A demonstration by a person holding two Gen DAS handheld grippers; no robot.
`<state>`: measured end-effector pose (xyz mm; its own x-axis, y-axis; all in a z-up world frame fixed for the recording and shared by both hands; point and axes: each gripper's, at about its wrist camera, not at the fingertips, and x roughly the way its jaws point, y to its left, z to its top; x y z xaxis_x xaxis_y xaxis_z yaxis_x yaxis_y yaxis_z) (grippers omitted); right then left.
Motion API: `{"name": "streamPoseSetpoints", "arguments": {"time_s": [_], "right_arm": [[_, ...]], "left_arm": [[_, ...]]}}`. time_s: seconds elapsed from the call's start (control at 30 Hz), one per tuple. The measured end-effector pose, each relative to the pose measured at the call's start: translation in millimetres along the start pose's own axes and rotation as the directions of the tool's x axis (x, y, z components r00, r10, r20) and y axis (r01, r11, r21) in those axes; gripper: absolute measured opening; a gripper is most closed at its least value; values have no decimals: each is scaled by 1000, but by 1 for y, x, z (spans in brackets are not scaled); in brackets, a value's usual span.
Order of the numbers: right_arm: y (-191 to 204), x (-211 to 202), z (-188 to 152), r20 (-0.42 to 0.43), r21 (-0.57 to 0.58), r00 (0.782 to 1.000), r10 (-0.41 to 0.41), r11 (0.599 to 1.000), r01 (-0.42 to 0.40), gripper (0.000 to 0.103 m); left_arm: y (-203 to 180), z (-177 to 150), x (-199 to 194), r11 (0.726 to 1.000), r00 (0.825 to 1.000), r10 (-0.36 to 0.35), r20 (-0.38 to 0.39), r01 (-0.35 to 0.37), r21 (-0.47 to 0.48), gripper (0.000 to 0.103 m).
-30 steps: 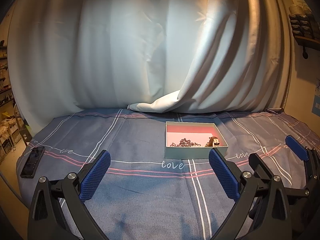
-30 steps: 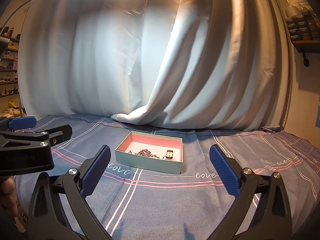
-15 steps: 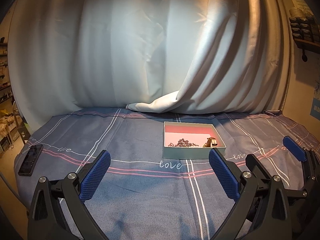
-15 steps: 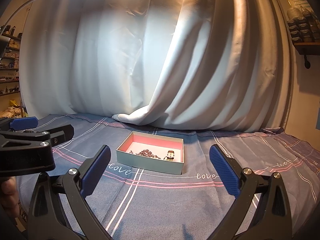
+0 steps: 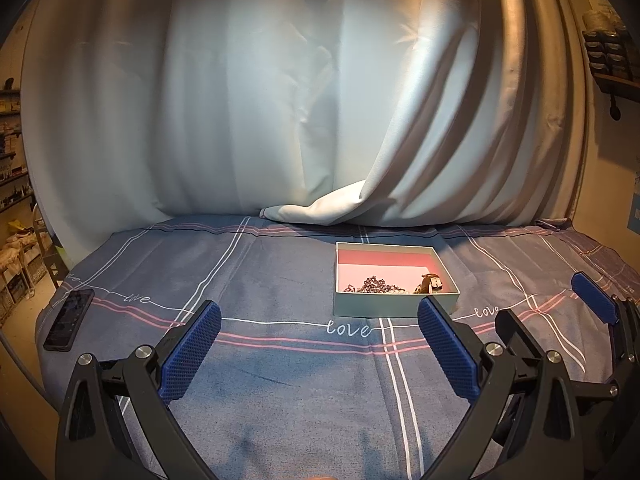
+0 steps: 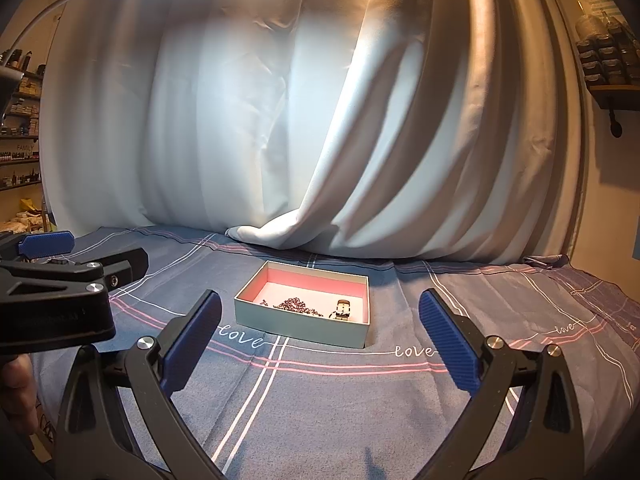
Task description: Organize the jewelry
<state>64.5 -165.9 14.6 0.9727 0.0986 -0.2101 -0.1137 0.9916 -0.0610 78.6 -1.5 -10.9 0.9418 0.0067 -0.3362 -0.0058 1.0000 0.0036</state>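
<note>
the pale green box (image 5: pixel 394 306) with a pink lining is sitting on the blue-grey cloth (image 5: pixel 280 360), and everything here is placed against it. inside the box, a dark beaded chain (image 5: pixel 374 284) is lying heaped against the near wall, and a small watch (image 5: pixel 432 282) is resting just beside the chain, toward the box's right near corner. from the right wrist view the same chain (image 6: pixel 294 305) and watch (image 6: pixel 343 309) are showing on the white floor of the box (image 6: pixel 304 326), close together but not clearly touching.

the left gripper (image 5: pixel 320 352) is hovering well short of the box's near wall, its blue-padded fingers spread wide apart with nothing between them; its right pad is overlapping the box's right near corner in the picture only. the right gripper (image 6: pixel 320 344) is also standing spread wide and holding nothing, aimed at the box from the near side, with the box sitting between its two pads in the view. it (image 5: pixel 592 304) is showing to the right of the box in the left wrist view.

a dark phone (image 5: pixel 69 319) is lying flat well to the left of the box, near the cloth's edge. a pale curtain (image 5: pixel 320 100) is hanging behind the box, its folded hem resting on the cloth just past the box's far wall.
</note>
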Motion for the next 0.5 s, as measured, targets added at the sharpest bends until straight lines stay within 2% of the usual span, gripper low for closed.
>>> {"name": "streamPoseSetpoints", "arguments": {"time_s": [0.5], "right_arm": [[1, 0, 0, -6, 1, 1000, 1, 1000, -1, 97]], "left_arm": [[-1, -1, -1, 1000, 1000, -4, -3, 4, 8, 97]]}}
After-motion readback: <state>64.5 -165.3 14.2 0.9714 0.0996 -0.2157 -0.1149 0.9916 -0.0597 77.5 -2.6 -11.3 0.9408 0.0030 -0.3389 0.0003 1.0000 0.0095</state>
